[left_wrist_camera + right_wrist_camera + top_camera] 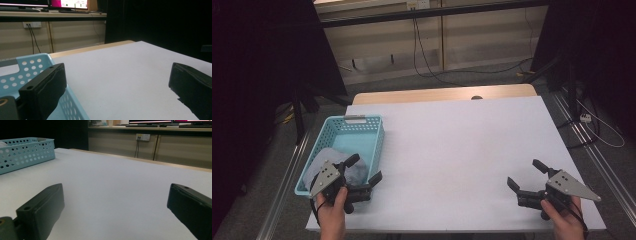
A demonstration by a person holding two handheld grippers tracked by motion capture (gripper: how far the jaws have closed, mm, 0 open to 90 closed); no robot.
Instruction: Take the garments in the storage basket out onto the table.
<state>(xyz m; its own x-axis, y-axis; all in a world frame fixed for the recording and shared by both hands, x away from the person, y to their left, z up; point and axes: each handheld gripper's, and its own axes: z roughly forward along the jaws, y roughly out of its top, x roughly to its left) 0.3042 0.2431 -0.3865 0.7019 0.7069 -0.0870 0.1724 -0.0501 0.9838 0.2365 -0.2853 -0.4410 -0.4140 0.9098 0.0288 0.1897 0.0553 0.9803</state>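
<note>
Now | left hand-held gripper [363, 169] open | basket [343, 123] unlabelled

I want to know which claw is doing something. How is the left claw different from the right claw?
The left claw hangs over the near end of the blue basket, right above a grey cloth inside it; the right claw sits over bare white table, far from the basket. In the high view the left claw points up and right, the right claw up and left. Both are black, held by a hand, wide open and holding nothing.
</note>
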